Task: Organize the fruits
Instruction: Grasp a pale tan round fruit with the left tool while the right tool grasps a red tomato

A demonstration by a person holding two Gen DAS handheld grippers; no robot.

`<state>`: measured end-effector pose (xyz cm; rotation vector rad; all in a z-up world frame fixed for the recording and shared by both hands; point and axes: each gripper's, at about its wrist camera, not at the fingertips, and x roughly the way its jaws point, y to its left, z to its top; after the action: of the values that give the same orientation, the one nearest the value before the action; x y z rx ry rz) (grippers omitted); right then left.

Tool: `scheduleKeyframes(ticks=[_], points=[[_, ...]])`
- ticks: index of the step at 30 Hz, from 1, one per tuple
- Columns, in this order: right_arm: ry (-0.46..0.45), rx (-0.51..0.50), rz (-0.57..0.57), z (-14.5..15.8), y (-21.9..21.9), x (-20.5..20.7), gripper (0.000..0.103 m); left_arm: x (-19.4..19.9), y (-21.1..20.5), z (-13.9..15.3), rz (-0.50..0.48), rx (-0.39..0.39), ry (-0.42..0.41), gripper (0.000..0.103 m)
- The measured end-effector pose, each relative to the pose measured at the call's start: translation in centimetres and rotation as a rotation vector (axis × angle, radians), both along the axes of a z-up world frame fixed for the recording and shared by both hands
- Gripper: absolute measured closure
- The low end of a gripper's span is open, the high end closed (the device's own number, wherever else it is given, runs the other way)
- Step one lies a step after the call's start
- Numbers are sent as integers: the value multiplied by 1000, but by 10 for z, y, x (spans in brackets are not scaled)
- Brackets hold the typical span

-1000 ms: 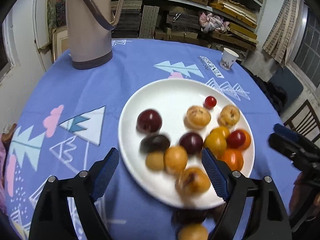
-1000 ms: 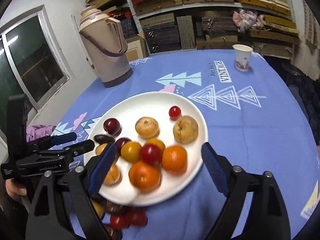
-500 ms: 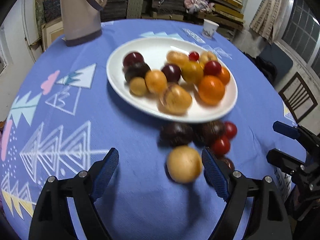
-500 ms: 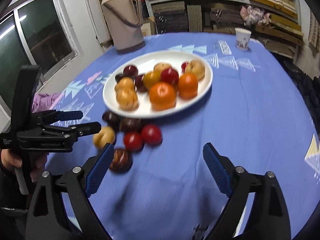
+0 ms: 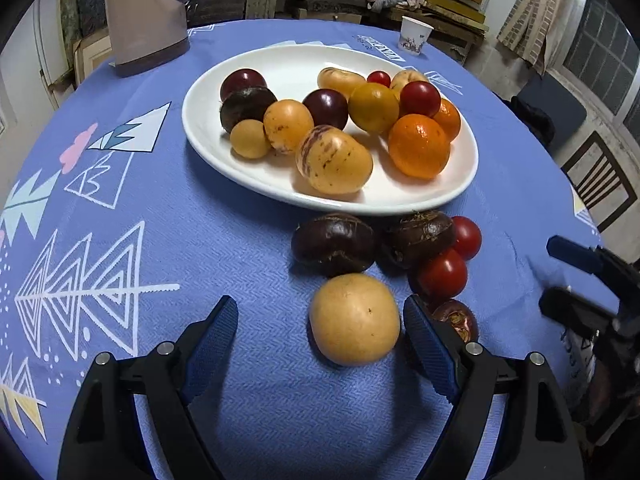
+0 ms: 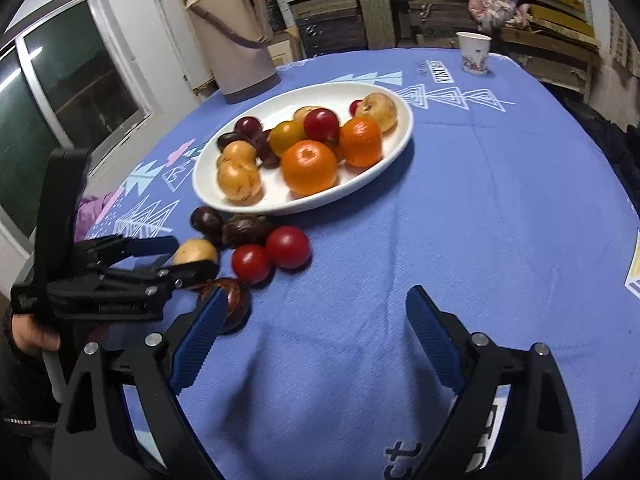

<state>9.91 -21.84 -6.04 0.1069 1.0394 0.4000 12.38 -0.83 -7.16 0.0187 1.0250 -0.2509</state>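
A white plate (image 5: pixel 460 188) holds several fruits: oranges, plums, yellow fruits and cherry tomatoes. It also shows in the right wrist view (image 6: pixel 404 136). On the cloth in front of it lie a yellow round fruit (image 5: pixel 354 318), two dark chestnut-like fruits (image 5: pixel 332 244), two red tomatoes (image 5: pixel 442 276) and another dark fruit (image 5: pixel 456 320). My left gripper (image 5: pixel 320 332) is open, its jaws on either side of the yellow fruit, which sits close to the right jaw. My right gripper (image 6: pixel 312 320) is open and empty over bare cloth, right of the loose fruits (image 6: pixel 286 246).
A beige thermos jug (image 5: pixel 146 12) stands at the table's back left. A paper cup (image 5: pixel 416 34) stands at the far edge. Shelves with stacked boards are behind. A wooden chair (image 5: pixel 600 184) is off the table's right side.
Both grippers have pulled back from over the plate toward the table's front. My left gripper has come down around the yellow fruit on the cloth.
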Motion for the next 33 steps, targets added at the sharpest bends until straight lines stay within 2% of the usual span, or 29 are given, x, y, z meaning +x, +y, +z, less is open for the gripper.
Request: scheduleKeyframes(ticks=[1,4,6,8,12,15,17,19,27,33], points=[[5,4,-1,-1,0,1,15,1,0,0,0,-1,-4,18],[4,-16,2,-2,4,4,15,-1,1,0,-13,15,-28,27],[2,-30,5,-3,8,6,15,-4,3,1,-27,0,-36,43],[-8,-57,1,-3,13,10,15,-5,3,1,-39,0,-35,46],[8,-109,-57,-6,14,24,15,-6,6,1,-46,-19,-31,47],[22,-172,-27,-13,20,29,21,-6,9,1,-62,-25,-31,48],[58,-166,14,-20,24,32,35,-6,11,2,-67,-32,-30,48],[81,-175,40,-26,29,36,41,-7,12,2,-70,-32,-32,48],[70,-189,89,-28,44,44,40,-8,10,2,-76,-21,-35,47],[62,-180,133,-30,57,52,52,-7,8,2,-78,-13,-35,48]])
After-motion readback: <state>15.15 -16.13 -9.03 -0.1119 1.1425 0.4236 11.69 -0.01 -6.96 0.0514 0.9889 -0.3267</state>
